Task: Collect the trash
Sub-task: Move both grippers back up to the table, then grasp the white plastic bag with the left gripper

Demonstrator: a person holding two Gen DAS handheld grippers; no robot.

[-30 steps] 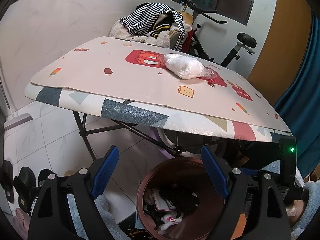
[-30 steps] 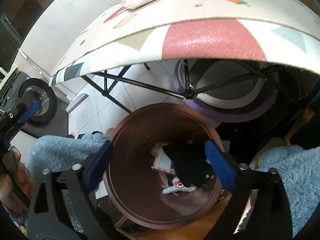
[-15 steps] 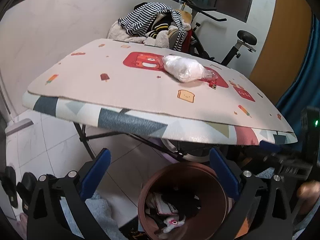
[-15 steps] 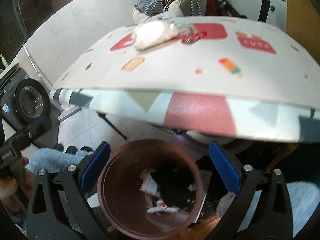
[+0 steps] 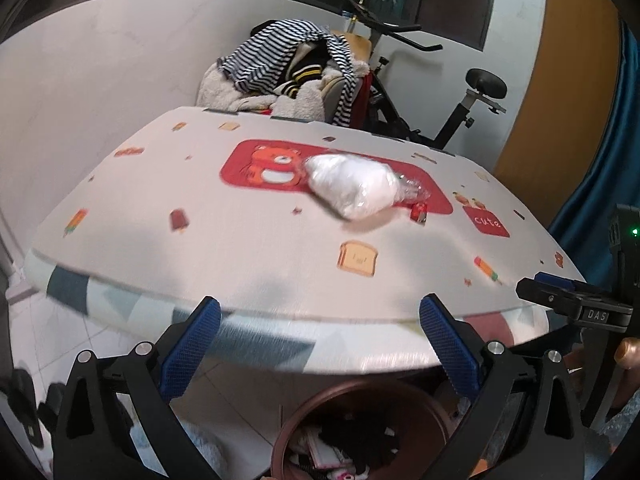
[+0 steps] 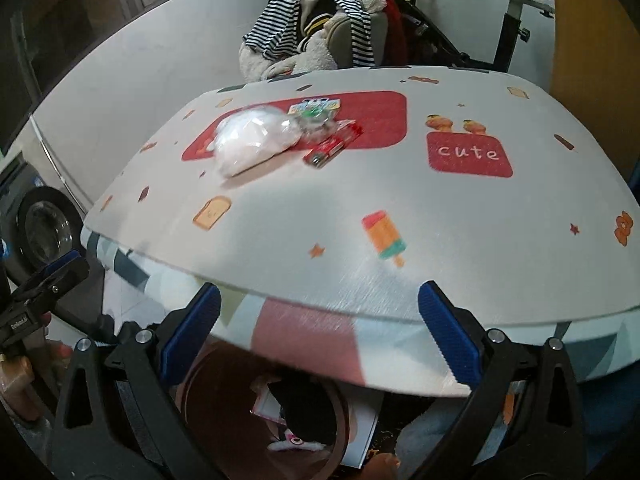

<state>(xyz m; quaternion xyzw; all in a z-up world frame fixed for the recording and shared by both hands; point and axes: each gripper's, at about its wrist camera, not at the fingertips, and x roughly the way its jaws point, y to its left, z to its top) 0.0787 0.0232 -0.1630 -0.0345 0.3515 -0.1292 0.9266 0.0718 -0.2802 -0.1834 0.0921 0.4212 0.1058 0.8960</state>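
While both tools are being held at the near edge of the bench (image 5: 200,240), nothing is being gripped: the left tool (image 5: 320,344) and the right tool (image 6: 320,336) are each being shown with blue pads spread wide and empty.

The landmark is the red bear panel (image 5: 272,164) printed on the bench's mat. A clear plastic bag stuffed with soft white filling (image 5: 352,188) is lying across that panel's right part. Touching the bag's far end, a crinkled clear wrapper (image 6: 316,120) and a small red packet (image 6: 332,144) are seen. Below the bench's near edge, a round brown bin (image 5: 360,432) is waiting, already partly filled.

The bag is being judged light, squashy and slippery. It is best taken across its bulging middle, since the film would likely slide at the thin tail. The packet looks stiff and flat.
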